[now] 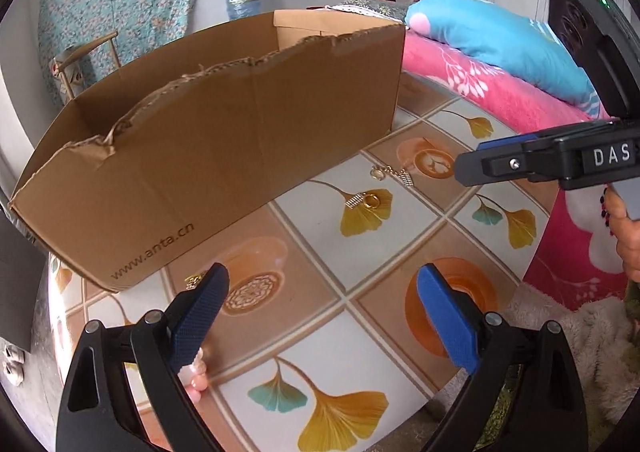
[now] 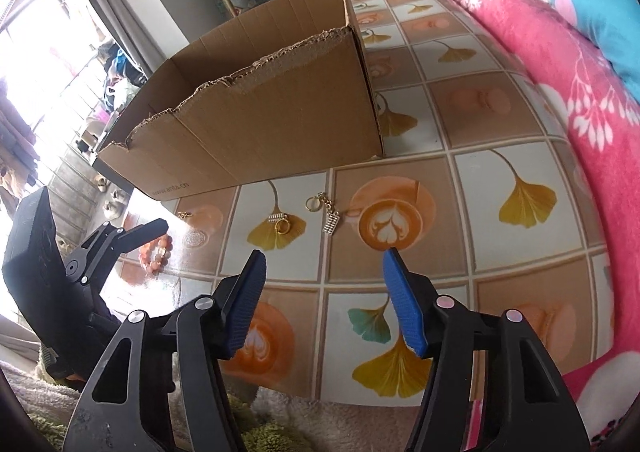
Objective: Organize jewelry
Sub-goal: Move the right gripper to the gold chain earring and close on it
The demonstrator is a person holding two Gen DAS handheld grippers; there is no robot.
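I hold both grippers over a tiled surface [image 2: 460, 187]. My right gripper [image 2: 324, 284] has jaws open and empty; a gold ring [image 2: 285, 226] lies at twelve o'clock. My left gripper [image 1: 322, 306] also gapes empty, a bead bracelet [image 2: 157, 252] beside it. A cardboard box [image 2: 256, 131] stands behind.
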